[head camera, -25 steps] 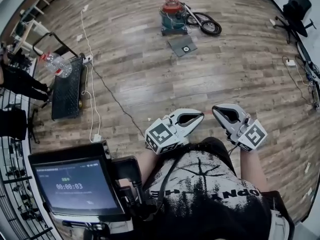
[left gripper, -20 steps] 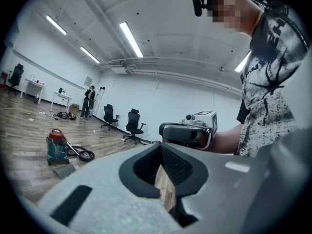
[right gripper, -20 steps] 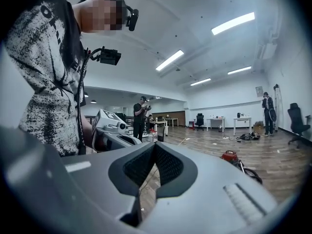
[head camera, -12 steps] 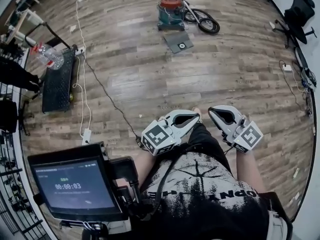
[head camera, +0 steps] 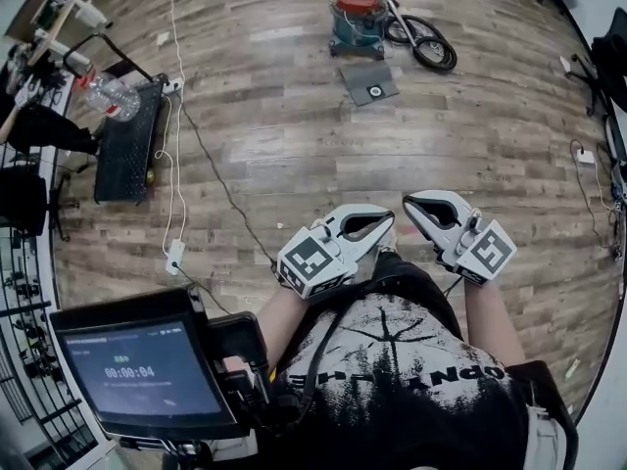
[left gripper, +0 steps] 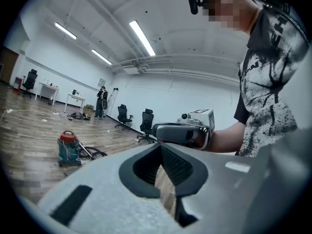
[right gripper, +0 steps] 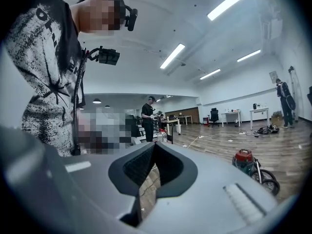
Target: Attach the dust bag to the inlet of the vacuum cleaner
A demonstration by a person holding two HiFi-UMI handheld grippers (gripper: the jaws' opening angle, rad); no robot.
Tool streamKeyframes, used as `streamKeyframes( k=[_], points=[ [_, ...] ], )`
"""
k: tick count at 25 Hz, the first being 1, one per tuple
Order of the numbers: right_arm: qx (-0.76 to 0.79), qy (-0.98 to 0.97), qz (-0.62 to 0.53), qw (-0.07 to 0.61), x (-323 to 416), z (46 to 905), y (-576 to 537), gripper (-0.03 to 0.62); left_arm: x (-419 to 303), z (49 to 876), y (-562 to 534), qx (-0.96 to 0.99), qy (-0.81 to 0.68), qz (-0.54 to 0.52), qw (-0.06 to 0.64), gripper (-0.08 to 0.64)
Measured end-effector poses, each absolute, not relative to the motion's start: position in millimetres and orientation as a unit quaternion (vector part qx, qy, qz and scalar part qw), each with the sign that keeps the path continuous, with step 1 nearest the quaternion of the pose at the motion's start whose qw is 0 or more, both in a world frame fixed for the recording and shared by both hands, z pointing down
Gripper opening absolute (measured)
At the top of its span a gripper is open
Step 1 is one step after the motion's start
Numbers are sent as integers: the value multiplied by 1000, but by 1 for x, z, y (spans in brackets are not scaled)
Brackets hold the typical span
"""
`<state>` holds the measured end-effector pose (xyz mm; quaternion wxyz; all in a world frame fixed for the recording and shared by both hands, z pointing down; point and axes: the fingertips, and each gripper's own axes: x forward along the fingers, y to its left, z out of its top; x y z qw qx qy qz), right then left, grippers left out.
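Dust bag [head camera: 368, 82] lies flat on the floor [head camera: 294, 155] just beside the vacuum cleaner [head camera: 357, 20], well apart from you. Your left gripper [head camera: 385, 225] and right gripper [head camera: 411, 206] are both closed and empty. By the look of it, pickup and attachment are not yet done.

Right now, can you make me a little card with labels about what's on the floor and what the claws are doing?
Vacuum: red-lidded teal drum vacuum cleaner, far off across the wooden plank floor
Hose: black coiled hose, beside the vacuum
Bag: flat grey dust bag with a round hole, lying on the floor, not attached
Left claw: shut, empty
Right claw: shut, empty
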<state>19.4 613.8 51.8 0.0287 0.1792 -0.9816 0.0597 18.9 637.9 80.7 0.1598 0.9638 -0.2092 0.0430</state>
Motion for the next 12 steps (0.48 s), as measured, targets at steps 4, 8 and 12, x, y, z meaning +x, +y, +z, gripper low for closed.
streamKeyframes(
  k=[4, 8, 12],
  points=[
    [164, -985, 53, 18, 38, 47, 580, 5, 33, 75, 607, 958, -230, 46, 165, 3],
    [143, -987, 65, 30, 49, 46, 557, 5, 43, 73, 580, 952, -248, 43, 174, 3],
    [106, -992, 61, -4, 52, 23, 542, 5, 55, 66, 556, 950, -257, 43, 172, 3]
  ],
)
